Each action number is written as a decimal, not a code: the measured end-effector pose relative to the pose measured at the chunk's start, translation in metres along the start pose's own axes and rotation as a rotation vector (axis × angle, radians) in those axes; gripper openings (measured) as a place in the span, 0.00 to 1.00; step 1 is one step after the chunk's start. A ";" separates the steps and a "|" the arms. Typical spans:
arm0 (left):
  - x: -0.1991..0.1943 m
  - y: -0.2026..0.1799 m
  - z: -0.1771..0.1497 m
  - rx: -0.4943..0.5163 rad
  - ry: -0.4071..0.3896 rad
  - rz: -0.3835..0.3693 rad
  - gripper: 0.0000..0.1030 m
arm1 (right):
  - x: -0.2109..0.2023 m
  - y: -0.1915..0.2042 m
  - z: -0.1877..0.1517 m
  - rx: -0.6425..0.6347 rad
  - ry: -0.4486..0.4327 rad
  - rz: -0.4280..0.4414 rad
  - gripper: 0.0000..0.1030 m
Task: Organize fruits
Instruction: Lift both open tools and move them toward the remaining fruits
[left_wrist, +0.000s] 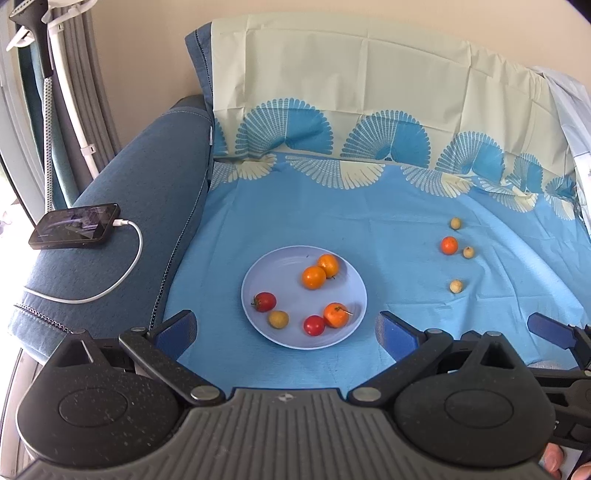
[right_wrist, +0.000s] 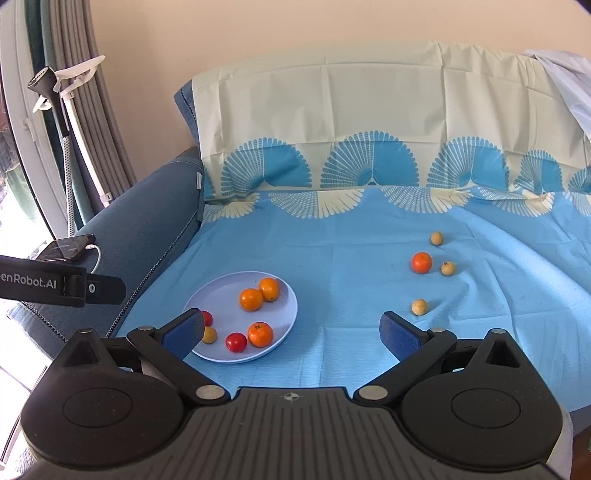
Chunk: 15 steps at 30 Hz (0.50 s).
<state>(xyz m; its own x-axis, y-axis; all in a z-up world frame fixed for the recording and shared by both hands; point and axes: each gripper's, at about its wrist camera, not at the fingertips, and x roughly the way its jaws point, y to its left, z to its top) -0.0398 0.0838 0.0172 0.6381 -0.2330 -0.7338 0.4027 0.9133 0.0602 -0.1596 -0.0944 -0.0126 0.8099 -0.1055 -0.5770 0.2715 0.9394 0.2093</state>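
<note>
Blue bedsheet (right_wrist: 332, 258), plate (right_wrist: 288, 314) part-filled, four fruits loose at right, both grippers, left gripper (left_wrist: 286, 328) and right gripper (right_wrist: 291, 332), gaping empty: best come straight down over the nearest pale fruit (right_wrist: 419, 307) and squeeze softly.

A cloth (left_wrist: 388, 229) is spread over the seat of a sofa (left_wrist: 147, 177) and runs up its backrest at the far side. On the cloth, left of centre and near, sits a plate (left_wrist: 258, 280). In the plate, two oranges (left_wrist: 314, 277) touch each other at the far side; a third orange (left_wrist: 335, 314) lies at the near right, touching a tomato (left_wrist: 314, 325) on its left. Another tomato (left_wrist: 264, 301) lies at the plate's left, with a small round fruit (left_wrist: 278, 319) just beside it, nearer.

Well apart to the right, on the bare cloth, lies a lone orange (left_wrist: 449, 245). Three small fruits surround it: one farther (left_wrist: 455, 223), one just right (left_wrist: 468, 252), one nearer (left_wrist: 456, 286).

On the sofa's left armrest lies a phone (left_wrist: 75, 226), a cable (left_wrist: 125, 266) plugged into its right end.
</note>
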 end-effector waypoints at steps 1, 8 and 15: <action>0.001 -0.001 0.000 0.001 0.001 -0.001 1.00 | 0.001 0.000 0.000 0.002 0.001 0.000 0.98; -0.002 -0.007 -0.001 0.014 -0.004 0.001 1.00 | -0.001 -0.005 0.001 0.014 -0.006 0.000 0.98; -0.009 -0.014 0.000 0.031 -0.018 0.003 1.00 | -0.011 -0.013 0.001 0.038 -0.032 -0.003 0.98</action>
<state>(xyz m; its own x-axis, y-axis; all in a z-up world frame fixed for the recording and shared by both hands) -0.0508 0.0731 0.0228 0.6508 -0.2367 -0.7214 0.4211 0.9031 0.0836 -0.1712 -0.1056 -0.0084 0.8251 -0.1194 -0.5523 0.2930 0.9262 0.2375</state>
